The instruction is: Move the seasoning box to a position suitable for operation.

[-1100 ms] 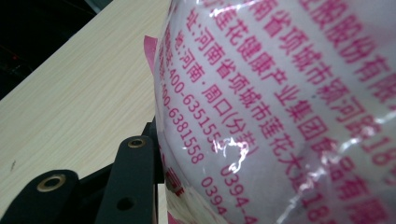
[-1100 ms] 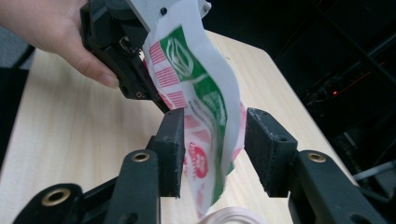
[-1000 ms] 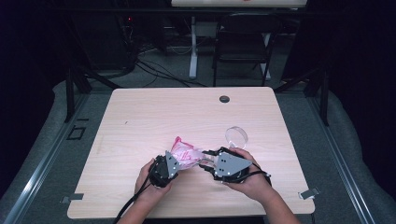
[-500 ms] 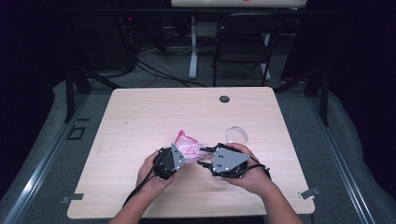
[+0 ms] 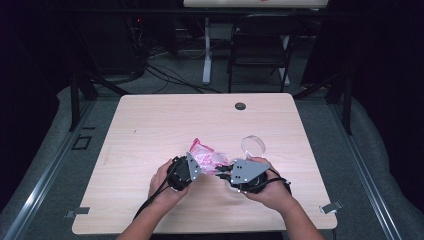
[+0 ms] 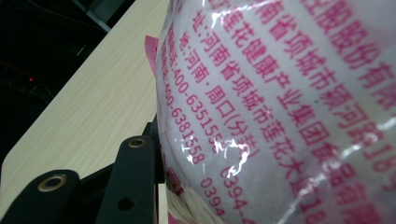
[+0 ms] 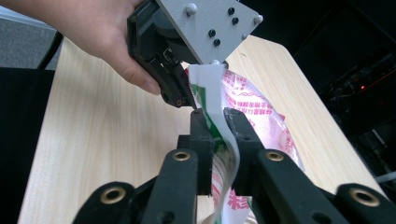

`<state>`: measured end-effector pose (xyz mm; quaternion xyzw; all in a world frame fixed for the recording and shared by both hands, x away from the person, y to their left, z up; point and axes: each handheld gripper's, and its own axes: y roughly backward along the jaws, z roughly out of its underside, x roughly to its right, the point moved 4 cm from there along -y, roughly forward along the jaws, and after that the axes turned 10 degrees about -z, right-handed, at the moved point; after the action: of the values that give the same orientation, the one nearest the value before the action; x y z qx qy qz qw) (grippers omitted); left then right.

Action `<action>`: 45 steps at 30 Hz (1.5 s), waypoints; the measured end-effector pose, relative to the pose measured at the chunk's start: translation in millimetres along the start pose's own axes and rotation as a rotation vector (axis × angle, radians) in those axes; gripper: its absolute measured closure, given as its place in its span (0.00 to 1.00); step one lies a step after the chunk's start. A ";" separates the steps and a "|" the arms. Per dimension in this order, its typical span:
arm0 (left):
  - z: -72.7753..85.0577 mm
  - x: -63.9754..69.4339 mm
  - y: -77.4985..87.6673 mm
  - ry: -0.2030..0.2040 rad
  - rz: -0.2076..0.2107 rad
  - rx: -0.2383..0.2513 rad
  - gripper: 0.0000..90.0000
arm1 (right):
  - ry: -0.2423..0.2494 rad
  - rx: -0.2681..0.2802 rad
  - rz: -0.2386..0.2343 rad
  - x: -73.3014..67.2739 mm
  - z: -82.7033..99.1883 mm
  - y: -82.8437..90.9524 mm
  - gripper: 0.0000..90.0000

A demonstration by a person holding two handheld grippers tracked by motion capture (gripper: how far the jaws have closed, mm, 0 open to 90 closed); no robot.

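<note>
Now your right gripper has just been closing, and its jaws pinch the white edge of the plastic bag between them, where a second ago they stood wider. Your left gripper grasps the bag's other end, much as before. Both hands have crept slightly up the table since the earliest frame. You hold the bag between the two grippers near the table's front middle; the clear lid lies just beside your right hand.
</note>
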<state>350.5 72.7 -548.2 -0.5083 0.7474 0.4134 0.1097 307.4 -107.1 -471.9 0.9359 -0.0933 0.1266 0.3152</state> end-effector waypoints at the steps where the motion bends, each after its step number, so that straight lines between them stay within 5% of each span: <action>1: -0.1 -0.2 0.2 -0.002 -0.001 0.000 0.67 | -0.007 -0.002 -0.003 -0.1 0.2 0.3 0.94; 22: -5.1 -2.6 4.4 -0.049 -0.042 0.046 0.67 | -0.067 0.025 -0.012 -1.2 2.0 6.7 0.99; 33: -13.1 -4.9 11.2 -0.123 -0.097 0.061 0.68 | -0.132 0.081 -0.023 4.3 5.7 13.8 0.99; 44: -25.8 -7.6 12.9 -0.186 -0.145 0.076 0.68 | -0.169 0.120 0.018 11.0 9.5 22.3 0.99; 45: -26.7 -5.7 11.5 -0.161 -0.146 0.090 0.68 | -0.175 0.120 0.026 12.4 11.0 23.4 0.99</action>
<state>350.1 58.6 -522.2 -0.5212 0.7150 0.4098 0.2217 315.2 -133.4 -463.4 0.9594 -0.1246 0.0539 0.2474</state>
